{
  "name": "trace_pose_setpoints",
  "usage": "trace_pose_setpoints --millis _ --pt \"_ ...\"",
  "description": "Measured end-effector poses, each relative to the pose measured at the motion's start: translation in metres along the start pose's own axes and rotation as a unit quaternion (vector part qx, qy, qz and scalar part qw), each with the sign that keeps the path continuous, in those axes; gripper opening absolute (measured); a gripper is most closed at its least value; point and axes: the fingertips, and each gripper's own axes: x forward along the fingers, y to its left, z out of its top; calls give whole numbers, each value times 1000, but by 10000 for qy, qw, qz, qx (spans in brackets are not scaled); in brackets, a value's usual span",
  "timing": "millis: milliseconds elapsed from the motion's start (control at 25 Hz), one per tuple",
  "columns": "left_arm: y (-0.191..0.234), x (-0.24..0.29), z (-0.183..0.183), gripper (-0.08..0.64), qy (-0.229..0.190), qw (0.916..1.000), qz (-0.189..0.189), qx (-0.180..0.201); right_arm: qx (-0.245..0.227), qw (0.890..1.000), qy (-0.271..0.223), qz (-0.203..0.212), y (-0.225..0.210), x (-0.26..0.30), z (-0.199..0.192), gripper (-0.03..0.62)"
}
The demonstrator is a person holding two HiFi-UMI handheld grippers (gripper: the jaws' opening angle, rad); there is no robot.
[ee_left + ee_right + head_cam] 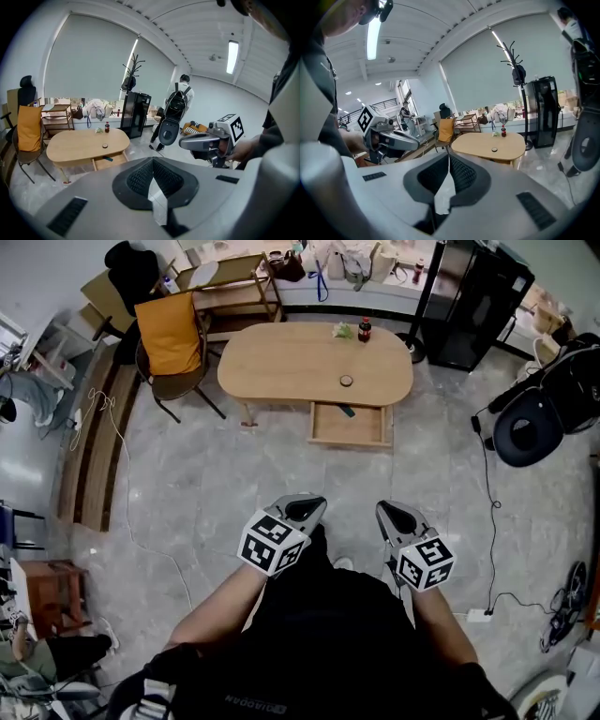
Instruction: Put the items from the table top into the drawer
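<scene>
An oval wooden table (281,362) stands far ahead of me across the floor. On it are a small dark bottle with a red label (365,330), a pale green crumpled item (343,331) and a small round dark item (346,381). The table's drawer (323,432) is pulled open toward me, with a small dark item (347,412) inside. My left gripper (305,510) and right gripper (398,518) are held close to my body, well short of the table, both shut and empty. The left gripper view shows the table (75,145) and the right gripper (206,142).
A chair with an orange cushion (169,334) stands at the table's left end. A black cabinet (478,301) and a dark office chair (530,427) are to the right. Cables (487,521) trail over the floor. A person with a backpack (180,101) stands beyond the table.
</scene>
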Motion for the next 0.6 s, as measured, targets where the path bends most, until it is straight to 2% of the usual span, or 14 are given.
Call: trace_pose_setpoints --millis 160,400,480,600 --pt "44 31 40 0 -128 9996 -237 -38 -21 9996 243 -170 -28 40 19 5" --pt "135 55 120 0 -295 9984 -370 299 -329 9977 527 -284 -59 126 82 5" --pt "165 63 132 0 -230 9982 -370 418 -333 9973 558 -351 -71 154 96 5" --pt "203 72 131 0 -56 9982 -368 460 -303 9964 635 -464 -83 187 105 5"
